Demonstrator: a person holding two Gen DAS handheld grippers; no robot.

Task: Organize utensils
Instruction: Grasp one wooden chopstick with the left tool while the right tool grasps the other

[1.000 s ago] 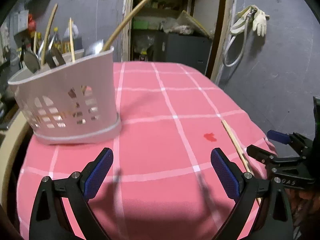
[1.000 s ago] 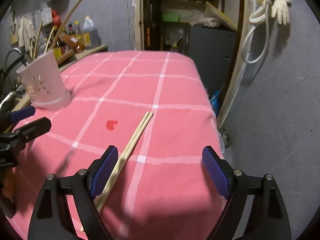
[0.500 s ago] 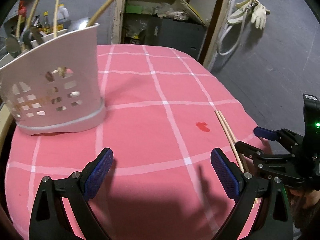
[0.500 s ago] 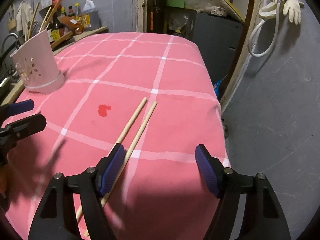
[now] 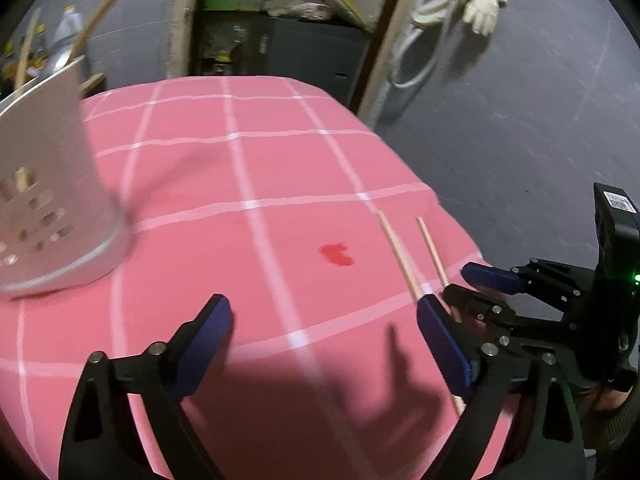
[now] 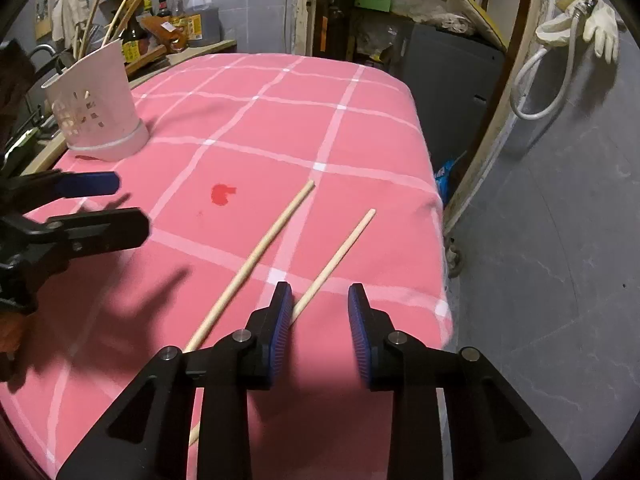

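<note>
Wooden chopsticks, two, flat on the pink checked worktop (image 6: 248, 92) near its right edge, splayed apart. Right chopstick (image 6: 340, 252) running lengthwise away from the right hand-held gripper (image 6: 320, 312), near end slipped in at the left pad; jaws closing, pads not yet pressing, so nothing clamped. Left chopstick (image 6: 260, 248) just outside that pad, passing under the finger. Left hand-held gripper (image 5: 324, 344) spread wide, closing slightly, empty, farther off, its right finger beside the left stick. Right hand clearly nearer. White utensil holder (image 6: 96, 108) well apart, far left.
</note>
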